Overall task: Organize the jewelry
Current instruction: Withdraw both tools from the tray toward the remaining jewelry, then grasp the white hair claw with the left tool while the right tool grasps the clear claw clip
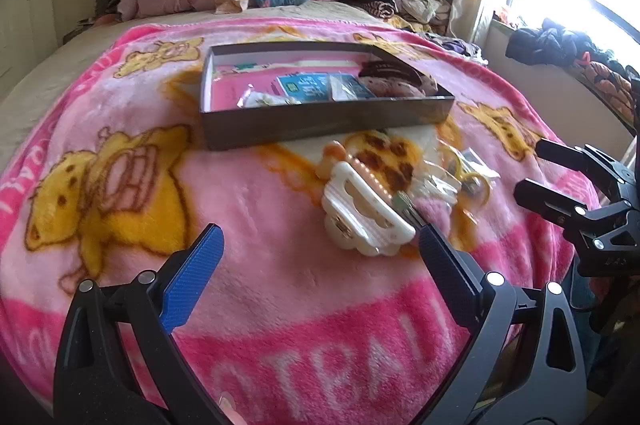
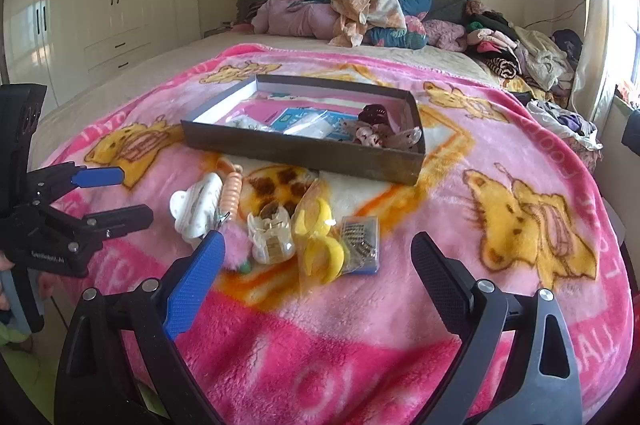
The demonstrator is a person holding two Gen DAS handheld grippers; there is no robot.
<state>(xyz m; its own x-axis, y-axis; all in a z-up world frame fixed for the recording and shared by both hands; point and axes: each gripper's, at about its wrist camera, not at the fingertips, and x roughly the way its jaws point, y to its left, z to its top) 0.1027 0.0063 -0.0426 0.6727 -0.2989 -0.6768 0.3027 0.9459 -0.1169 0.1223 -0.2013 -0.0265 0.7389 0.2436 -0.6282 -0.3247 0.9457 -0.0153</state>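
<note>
**Both grippers wide open over the blanket, nothing picked up**

So the fuzzy pink blanket with yellow cartoon bears (image 2: 440,265) covers the near part of the bed, and there's open blanket on both sides of the pile of stuff. The shallow dark rectangular cardboard box (image 2: 304,149) sits near the middle, its near wall just behind the loose pieces. It already has some packets and hair accessories inside.

The loose items are bunched in front of the box: a white plastic claw hair clip (image 1: 366,215), a peach spiral coil band (image 2: 233,191) touching it, a clear claw clip (image 2: 272,233), yellow hoop pieces in a clear bag (image 2: 320,245), and a small clear packet of tiny metal bits (image 2: 360,243) at the right end. Plenty of bare blanket to the right of that packet, toward the edge of the bed.

The left gripper (image 1: 320,245) has its jaws spread wide, empty, with its right finger tip just beside the white clip. The right gripper (image 2: 316,253) is also spread wide and empty, hanging near the clear clip and yellow hoops.
</note>
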